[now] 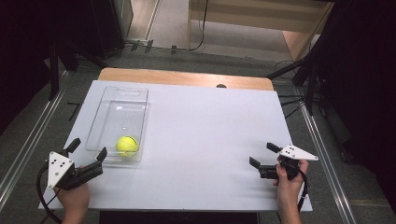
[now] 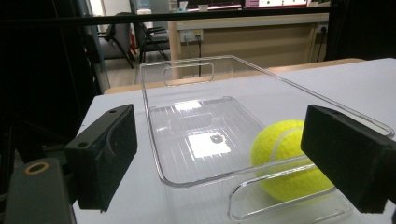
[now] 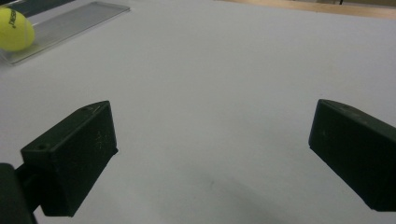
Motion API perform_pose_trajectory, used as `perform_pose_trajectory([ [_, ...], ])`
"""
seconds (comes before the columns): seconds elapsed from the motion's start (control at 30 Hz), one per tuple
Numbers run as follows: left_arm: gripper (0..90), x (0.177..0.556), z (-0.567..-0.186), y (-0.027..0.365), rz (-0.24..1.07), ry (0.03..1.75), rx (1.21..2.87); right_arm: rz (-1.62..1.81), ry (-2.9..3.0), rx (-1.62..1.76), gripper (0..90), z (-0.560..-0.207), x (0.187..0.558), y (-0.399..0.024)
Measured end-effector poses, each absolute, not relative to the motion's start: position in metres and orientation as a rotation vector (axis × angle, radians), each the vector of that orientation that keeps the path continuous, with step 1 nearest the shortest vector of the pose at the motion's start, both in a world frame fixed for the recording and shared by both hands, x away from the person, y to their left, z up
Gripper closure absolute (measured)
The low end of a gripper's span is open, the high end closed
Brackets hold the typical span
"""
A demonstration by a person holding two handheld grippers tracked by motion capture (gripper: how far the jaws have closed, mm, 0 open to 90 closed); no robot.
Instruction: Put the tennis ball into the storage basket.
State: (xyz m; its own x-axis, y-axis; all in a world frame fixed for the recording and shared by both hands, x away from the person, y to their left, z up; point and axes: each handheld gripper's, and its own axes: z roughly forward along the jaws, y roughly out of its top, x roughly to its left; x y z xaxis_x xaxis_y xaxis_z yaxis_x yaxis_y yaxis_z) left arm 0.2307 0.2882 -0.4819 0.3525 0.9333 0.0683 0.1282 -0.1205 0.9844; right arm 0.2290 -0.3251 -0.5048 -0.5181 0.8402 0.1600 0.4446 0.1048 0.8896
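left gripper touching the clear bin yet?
Apart. In the left gripper view, the left hand-held gripper stands open with its jaws straddling the near end of the clear bin, and white table shows between each jaw and the rim.

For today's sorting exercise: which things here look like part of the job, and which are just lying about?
Likely in the job:
tennis ball, lying in the clear plastic bin
left hand-held gripper, open, at the bin's near end
right hand-held gripper, open, over bare table

Just about:
white table
cables on the floor
chair behind
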Motion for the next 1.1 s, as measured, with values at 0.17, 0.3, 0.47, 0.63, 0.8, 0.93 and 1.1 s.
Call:
perform_pose_trajectory([
  [0.17, 11.3, 0.231, -0.482, 0.288, 0.933, 1.0, 1.53, 1.402, 1.976, 1.262, 0.0, -0.507, 0.224, -0.33],
  [0.3, 11.3, 0.231, -0.482, 0.288, 0.931, 1.002, 1.529, 1.408, 1.961, 1.268, 0.0, -0.509, 0.219, -0.334],
  [0.47, 11.3, 0.231, -0.482, 0.29, 0.927, 1.008, 1.521, 1.422, 1.928, 1.264, 0.0, -0.509, 0.213, -0.34],
  [0.63, 11.3, 0.231, -0.481, 0.29, 0.926, 1.009, 1.517, 1.443, 1.887, 1.282, 0.0, -0.511, 0.205, -0.349],
  [0.8, 11.3, 0.231, -0.481, 0.291, 0.925, 1.005, 1.515, 1.462, 1.85, 1.277, 0.0, -0.511, 0.201, -0.355],
  [0.93, 11.3, 0.232, -0.481, 0.29, 0.925, 1.006, 1.517, 1.46, 1.835, 1.288, 0.0, -0.512, 0.2, -0.357],
  [1.1, 11.3, 0.232, -0.481, 0.29, 0.926, 1.006, 1.517, 1.458, 1.819, 1.301, 0.0, -0.513, 0.199, -0.359],
])
